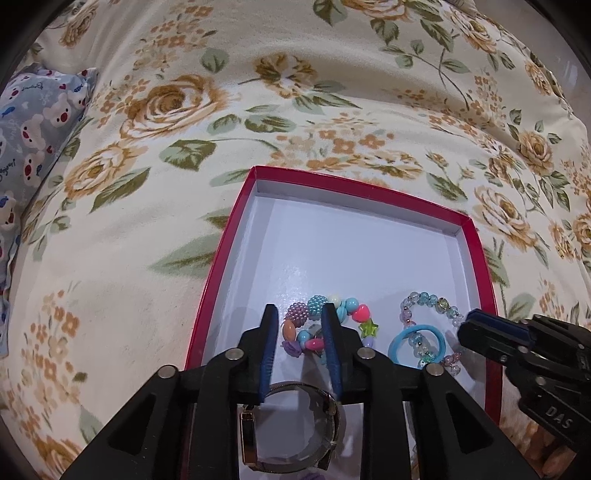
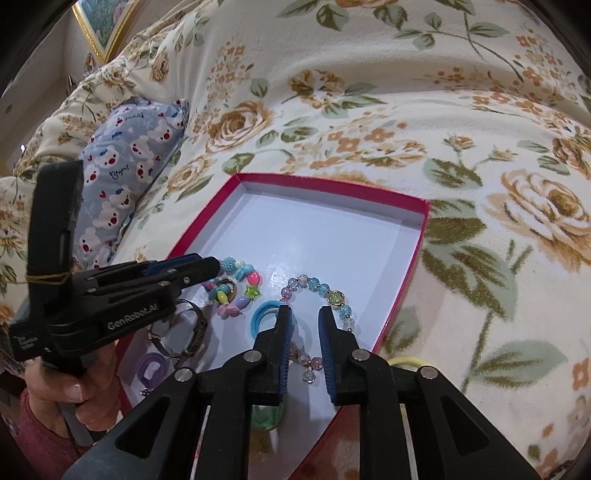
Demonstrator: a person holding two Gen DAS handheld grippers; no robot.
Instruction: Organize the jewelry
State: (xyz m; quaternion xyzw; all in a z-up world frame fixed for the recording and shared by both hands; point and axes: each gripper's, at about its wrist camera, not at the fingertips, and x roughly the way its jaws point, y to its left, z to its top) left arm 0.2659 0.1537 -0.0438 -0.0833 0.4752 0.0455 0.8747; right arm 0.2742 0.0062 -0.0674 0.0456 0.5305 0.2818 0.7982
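A red box (image 1: pixel 236 236) with a white floor lies on a floral blanket; it also shows in the right wrist view (image 2: pixel 406 273). Inside lie a colourful bead bracelet (image 1: pixel 354 314) (image 2: pixel 251 284), a pastel glass-bead bracelet (image 1: pixel 432 302) (image 2: pixel 325 291), a blue hair tie (image 1: pixel 399 343) (image 2: pixel 260 314), a wristwatch (image 1: pixel 291 443) (image 2: pixel 184 332) and a purple hair tie (image 2: pixel 149 367). My left gripper (image 1: pixel 300 314) is open and empty over the colourful bracelet. My right gripper (image 2: pixel 304 315) is open and empty over the pastel bracelet.
A blue bear-print pillow (image 1: pixel 33 122) (image 2: pixel 122 155) lies left of the box. A yellow hair tie (image 2: pixel 406 360) lies on the blanket just outside the box's right rim. A green item (image 2: pixel 267 415) sits under my right gripper. A framed picture (image 2: pixel 99 22) hangs far left.
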